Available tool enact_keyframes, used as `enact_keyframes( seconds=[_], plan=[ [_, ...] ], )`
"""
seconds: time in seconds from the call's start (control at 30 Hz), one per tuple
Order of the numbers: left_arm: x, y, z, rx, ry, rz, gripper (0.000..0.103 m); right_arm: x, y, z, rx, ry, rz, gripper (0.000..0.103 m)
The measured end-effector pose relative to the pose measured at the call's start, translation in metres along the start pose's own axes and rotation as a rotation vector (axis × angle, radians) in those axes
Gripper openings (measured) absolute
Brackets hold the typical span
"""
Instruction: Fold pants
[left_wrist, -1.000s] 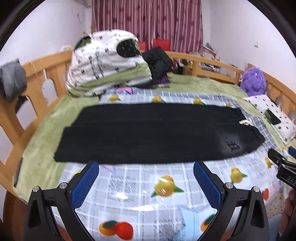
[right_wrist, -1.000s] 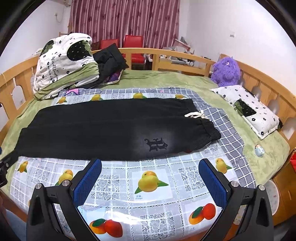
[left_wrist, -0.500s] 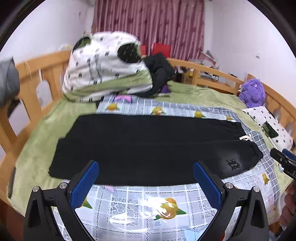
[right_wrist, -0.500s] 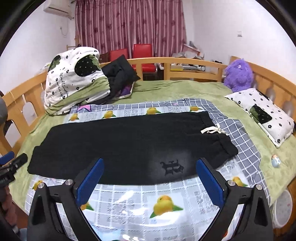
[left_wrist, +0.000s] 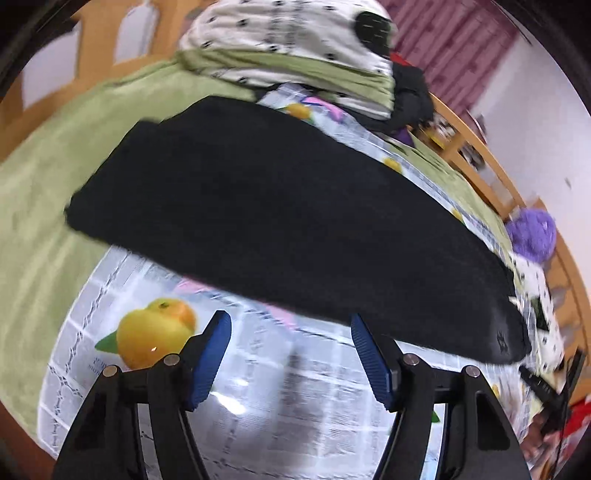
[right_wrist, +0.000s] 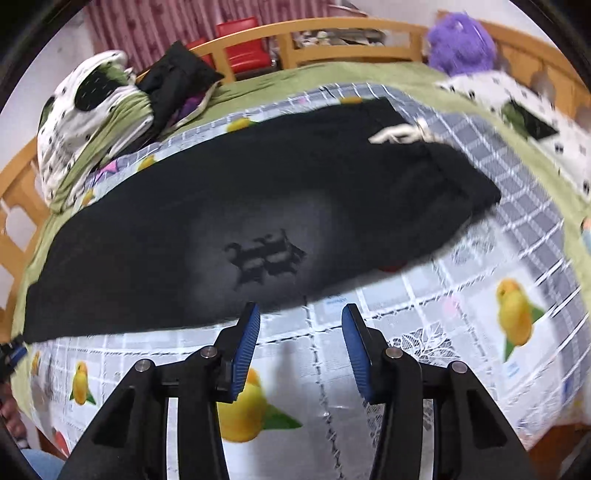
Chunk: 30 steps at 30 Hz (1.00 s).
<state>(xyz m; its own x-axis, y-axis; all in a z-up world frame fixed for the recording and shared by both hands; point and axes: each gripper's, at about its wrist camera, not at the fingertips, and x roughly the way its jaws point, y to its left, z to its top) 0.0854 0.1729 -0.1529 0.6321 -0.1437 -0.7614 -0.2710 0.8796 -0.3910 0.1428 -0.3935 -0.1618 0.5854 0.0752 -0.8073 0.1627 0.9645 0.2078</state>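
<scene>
— While the long black fabric pants lie flat along the glossy fruit-printed plastic cover on the bed, what worries you on the left?

— The left gripper, blue-padded, has just been closing its jaws, yet they stand apart with nothing between them, just short of the near hem. If they shut before reaching the cloth, they could pinch only the slick cover.

— And the right?

— The right gripper has also been narrowing, its jaws apart and empty, near the edge below the dark logo. It might catch one layer only, so the fold drags crooked; the white drawstring could slip out.
</scene>
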Motion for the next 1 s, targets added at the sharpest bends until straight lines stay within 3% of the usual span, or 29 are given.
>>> enact_keyframes(
  seconds=[0.13,0.2,0.37,0.4,0.47,0.5,0.6,0.7,0.83,1.0],
  plan=[
    [0.023,0.026,-0.001,-0.112,0.037,-0.068,0.065,0.021,-0.021,-0.004,0.1,0.011,0.077,0.047],
    [0.033,0.034,0.0,-0.166,0.019,-0.09,0.065,0.033,-0.028,-0.003,0.154,0.028,0.116,0.047],
    [0.053,0.028,0.013,-0.19,-0.001,-0.148,0.064,0.061,-0.04,0.008,0.275,0.027,0.232,0.046],
    [0.058,0.024,0.017,-0.189,-0.003,-0.135,0.055,0.065,-0.039,0.011,0.293,0.033,0.247,0.044],
    [0.064,0.02,0.024,-0.18,0.006,-0.105,0.029,0.076,-0.037,0.019,0.322,0.053,0.25,0.015],
    [0.064,0.016,0.029,-0.165,0.002,-0.068,0.01,0.078,-0.035,0.022,0.324,0.057,0.231,0.014],
    [0.042,0.012,0.041,-0.117,-0.083,-0.118,0.009,0.06,-0.019,0.031,0.267,-0.033,0.187,0.011],
    [0.022,-0.007,0.062,-0.016,-0.164,-0.11,0.009,0.036,-0.005,0.046,0.192,-0.128,0.183,0.011],
    [0.019,-0.03,0.108,0.023,-0.214,-0.131,0.009,0.029,-0.003,0.084,0.182,-0.158,0.247,0.01],
    [0.041,-0.064,0.17,0.103,-0.27,-0.077,0.009,0.039,0.015,0.147,0.118,-0.206,0.246,0.01]
  ],
)
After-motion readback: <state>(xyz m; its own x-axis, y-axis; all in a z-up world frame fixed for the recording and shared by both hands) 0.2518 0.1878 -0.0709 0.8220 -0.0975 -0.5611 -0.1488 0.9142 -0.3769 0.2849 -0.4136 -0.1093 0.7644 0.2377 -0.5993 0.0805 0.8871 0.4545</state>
